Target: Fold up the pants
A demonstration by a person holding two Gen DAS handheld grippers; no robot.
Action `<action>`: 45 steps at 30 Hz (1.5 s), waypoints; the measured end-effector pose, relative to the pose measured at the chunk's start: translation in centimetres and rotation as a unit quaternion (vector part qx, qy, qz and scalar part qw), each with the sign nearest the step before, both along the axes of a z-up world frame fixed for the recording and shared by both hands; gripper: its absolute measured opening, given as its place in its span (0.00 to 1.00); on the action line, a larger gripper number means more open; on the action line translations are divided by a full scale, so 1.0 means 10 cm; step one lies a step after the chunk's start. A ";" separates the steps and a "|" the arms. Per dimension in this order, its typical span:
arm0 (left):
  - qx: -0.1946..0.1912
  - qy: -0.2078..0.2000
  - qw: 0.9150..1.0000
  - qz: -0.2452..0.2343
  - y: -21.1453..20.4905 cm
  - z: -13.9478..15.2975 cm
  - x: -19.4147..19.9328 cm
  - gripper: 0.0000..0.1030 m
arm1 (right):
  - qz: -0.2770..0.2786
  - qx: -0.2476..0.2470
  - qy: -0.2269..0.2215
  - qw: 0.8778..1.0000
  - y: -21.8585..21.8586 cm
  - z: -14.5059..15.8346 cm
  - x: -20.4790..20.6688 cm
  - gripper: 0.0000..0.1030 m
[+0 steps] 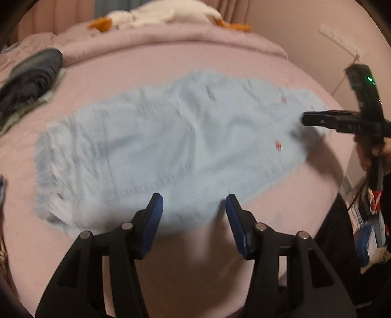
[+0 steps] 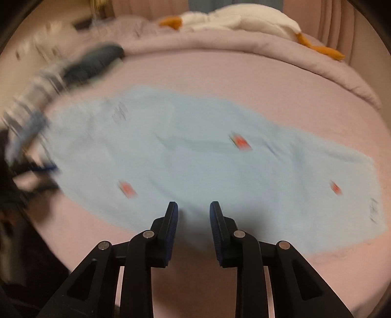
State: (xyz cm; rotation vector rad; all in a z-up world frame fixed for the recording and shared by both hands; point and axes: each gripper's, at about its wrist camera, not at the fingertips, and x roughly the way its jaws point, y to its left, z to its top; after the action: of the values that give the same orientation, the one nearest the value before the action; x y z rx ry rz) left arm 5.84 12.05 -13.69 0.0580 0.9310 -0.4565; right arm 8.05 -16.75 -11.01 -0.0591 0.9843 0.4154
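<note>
Light blue pants (image 1: 156, 146) with small red marks lie spread flat on the pink bed; they also show in the right wrist view (image 2: 195, 166). My left gripper (image 1: 194, 203) is open and empty, just above the near edge of the pants. My right gripper (image 2: 193, 210) is open and empty, over the near edge of the pants. In the left wrist view the right gripper (image 1: 305, 119) shows from the side at the pants' right end. In the right wrist view the left gripper (image 2: 36, 168) is a blur at the left edge.
A dark folded garment pile (image 1: 29, 78) lies at the bed's left side, also in the right wrist view (image 2: 92, 63). A rolled pink duvet (image 1: 171, 39) and a white plush goose (image 2: 239, 19) lie at the back. A wall stands to the right (image 1: 305, 49).
</note>
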 end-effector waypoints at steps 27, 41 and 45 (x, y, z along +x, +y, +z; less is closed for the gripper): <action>0.037 -0.053 0.997 0.048 0.53 -0.25 0.32 0.56 | 0.100 0.159 0.187 0.964 1.08 -0.25 1.12 0.35; 0.040 -0.052 0.997 0.048 0.51 -0.25 0.31 0.56 | 0.055 0.128 0.136 0.981 1.26 -0.40 1.40 0.08; 0.038 -0.041 0.997 0.053 0.51 -0.22 0.34 0.56 | -0.016 0.132 0.062 0.989 1.01 -0.14 1.38 0.08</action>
State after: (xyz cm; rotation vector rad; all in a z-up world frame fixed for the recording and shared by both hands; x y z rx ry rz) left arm 9.29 17.18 -15.85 0.0953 0.8660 -0.3171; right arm 21.81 -6.61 -12.45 0.2241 1.0424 0.5215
